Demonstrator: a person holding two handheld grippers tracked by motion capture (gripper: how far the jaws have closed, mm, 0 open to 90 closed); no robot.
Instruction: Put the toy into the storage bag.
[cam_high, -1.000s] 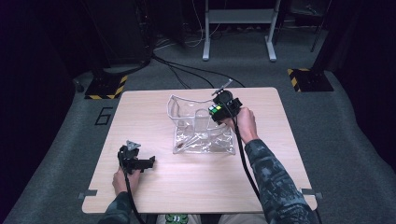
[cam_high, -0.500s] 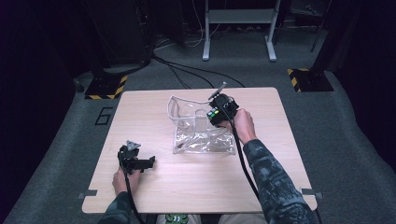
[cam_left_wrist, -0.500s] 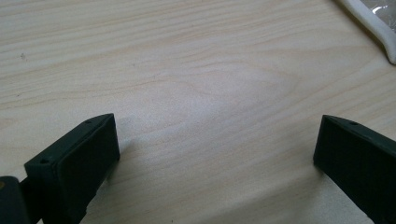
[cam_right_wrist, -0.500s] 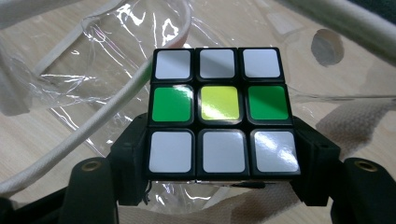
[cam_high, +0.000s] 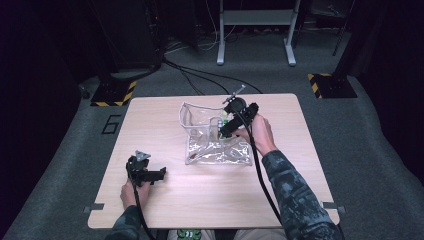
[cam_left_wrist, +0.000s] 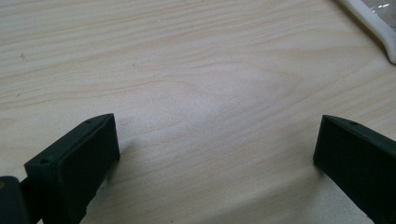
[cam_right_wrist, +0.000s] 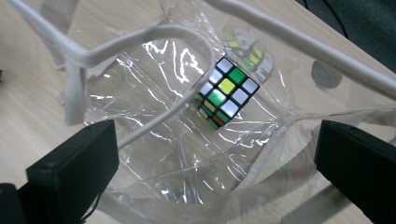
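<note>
With the multicoloured puzzle cube (cam_right_wrist: 225, 92) dropped inside the clear plastic bag (cam_high: 216, 150), the right gripper (cam_high: 225, 127), jaws just sprung wide and empty, should lift straight out, clear of the white rim.

clear bag (cam_left_wrist: 373, 23) cut off top right

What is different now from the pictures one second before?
The right gripper has just opened its fingers and let go of the puzzle cube, which now lies inside the clear bag. The left gripper stayed open and resting on the table.
</note>
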